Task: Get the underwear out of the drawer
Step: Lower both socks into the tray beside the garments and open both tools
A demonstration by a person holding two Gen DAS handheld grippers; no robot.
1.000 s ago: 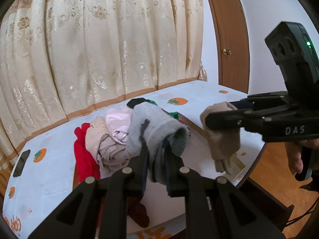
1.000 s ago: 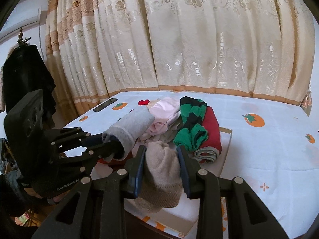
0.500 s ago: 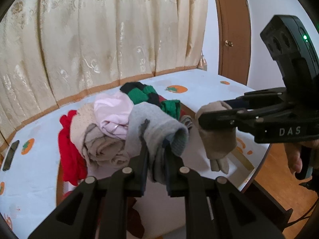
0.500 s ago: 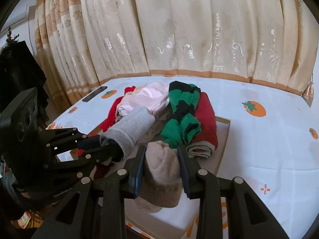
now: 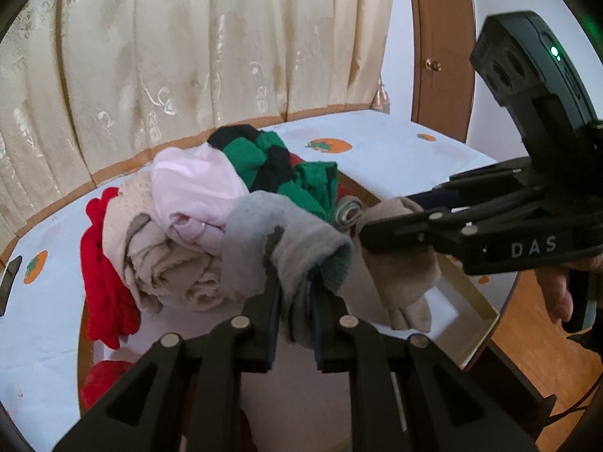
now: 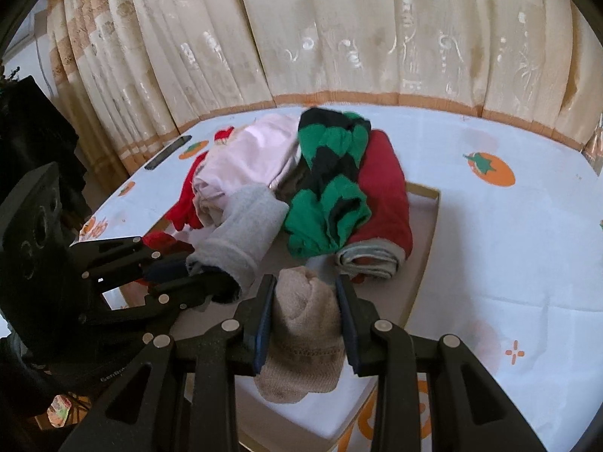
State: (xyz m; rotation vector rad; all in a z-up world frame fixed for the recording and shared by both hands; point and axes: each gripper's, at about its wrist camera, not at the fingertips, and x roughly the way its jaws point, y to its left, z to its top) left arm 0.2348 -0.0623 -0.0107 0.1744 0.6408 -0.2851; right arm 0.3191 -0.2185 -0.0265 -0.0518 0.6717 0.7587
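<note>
My left gripper (image 5: 296, 286) is shut on a grey knitted garment (image 5: 279, 241) that stands up between its fingers. Just to its right, my right gripper (image 5: 388, 214) is shut on a beige knitted garment (image 5: 403, 275) that hangs down. In the right wrist view the right gripper (image 6: 305, 290) pinches the beige garment (image 6: 301, 324), with the left gripper (image 6: 211, 275) and the grey garment (image 6: 245, 229) at the left. Both hang over a shallow drawer (image 6: 433, 207) lying on the table. It holds a pile: pink (image 6: 248, 150), green-and-black (image 6: 328, 173), dark red (image 6: 384, 188), bright red (image 5: 101, 263).
The table wears a white cloth (image 6: 490, 248) with orange fruit prints. A dark phone (image 6: 167, 152) lies near its far left edge. Cream curtains (image 6: 339, 37) hang close behind. A wooden door (image 5: 441, 56) stands to the right. A hand (image 5: 561, 290) holds the right gripper's grip.
Both grippers have moved forward and down toward the pile, still holding their garments. The pile now looks larger and nearer in both views.
</note>
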